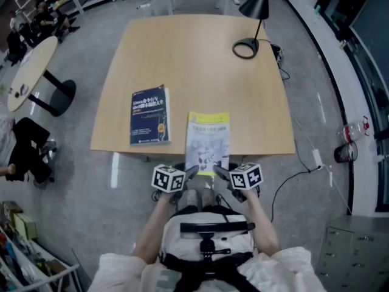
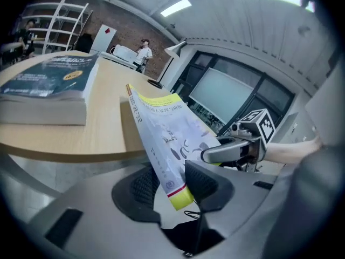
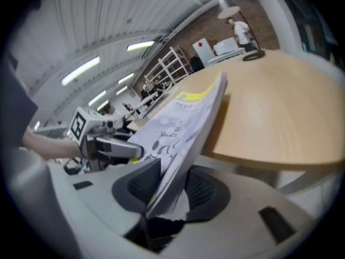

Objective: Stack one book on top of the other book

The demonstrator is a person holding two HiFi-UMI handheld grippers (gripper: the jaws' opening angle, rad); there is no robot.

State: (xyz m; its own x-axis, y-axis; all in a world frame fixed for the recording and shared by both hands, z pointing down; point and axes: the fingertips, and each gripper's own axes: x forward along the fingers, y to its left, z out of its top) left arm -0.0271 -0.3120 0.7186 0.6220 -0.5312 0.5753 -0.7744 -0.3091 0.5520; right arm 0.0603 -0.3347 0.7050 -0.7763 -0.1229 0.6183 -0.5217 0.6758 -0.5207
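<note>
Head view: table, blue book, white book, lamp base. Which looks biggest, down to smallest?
1. Table.
2. White book and blue book: they look nearly alike, and the white one is tilted in the fingers, so I won't rank them.
3. Lamp base.

The table [image 1: 194, 53] lies open across its far half, barred only by the desk lamp [image 1: 258, 2] at the far right corner; the blue book [image 1: 149, 115] fills the near left; the white book [image 1: 208, 140] overhangs the near edge beside it. Between the books runs a narrow strip of bare wood, seemingly too tight to pass through; right of the white book the top is free.
</note>
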